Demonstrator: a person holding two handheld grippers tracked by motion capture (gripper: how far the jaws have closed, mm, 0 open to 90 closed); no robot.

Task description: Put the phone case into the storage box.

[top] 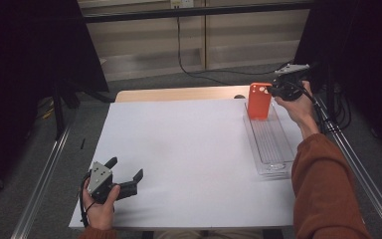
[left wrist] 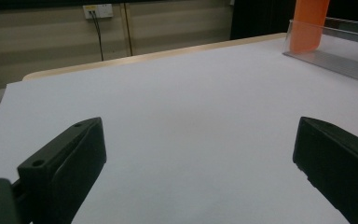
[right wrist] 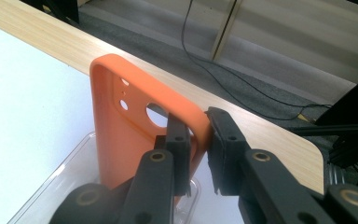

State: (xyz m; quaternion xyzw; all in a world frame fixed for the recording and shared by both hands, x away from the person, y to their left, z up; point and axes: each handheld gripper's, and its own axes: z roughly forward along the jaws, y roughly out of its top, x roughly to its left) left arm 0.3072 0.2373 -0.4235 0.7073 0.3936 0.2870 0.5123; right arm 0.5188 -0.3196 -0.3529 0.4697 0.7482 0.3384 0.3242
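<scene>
A: Start at the left, taking the clear tray (top: pixel 270 144) as the landmark. What is there?

B: Well to the left of the tray, near the front edge of the white tabletop (top: pixel 179 149), the left hand-held gripper (top: pixel 127 175) rests in the person's hand. Its jaws stand wide apart with nothing between them. In the left gripper view, bare white surface lies between them.

A: And at the tray?

B: The orange phone case (top: pixel 259 101) stands upright at the tray's far end, its lower edge inside the tray. The right hand-held gripper (right wrist: pixel 198 135) is clamped on the case's upper corner, one jaw on the inner face and one on the outer rim.

A: How does the case look?

B: Plain orange, matte, with rounded corners and a raised lip. Near the top there is a camera cut-out and two smaller holes beside it.

A: How would it handle?

B: I judge it light and slightly flexible, probably silicone or soft plastic, so hardly fragile. The thin wall may bend under a hard pinch, and a corner hold could let it swing. The rim is the stiffest part; a grip across the side wall, clear of the cut-out, seems safest.
</scene>
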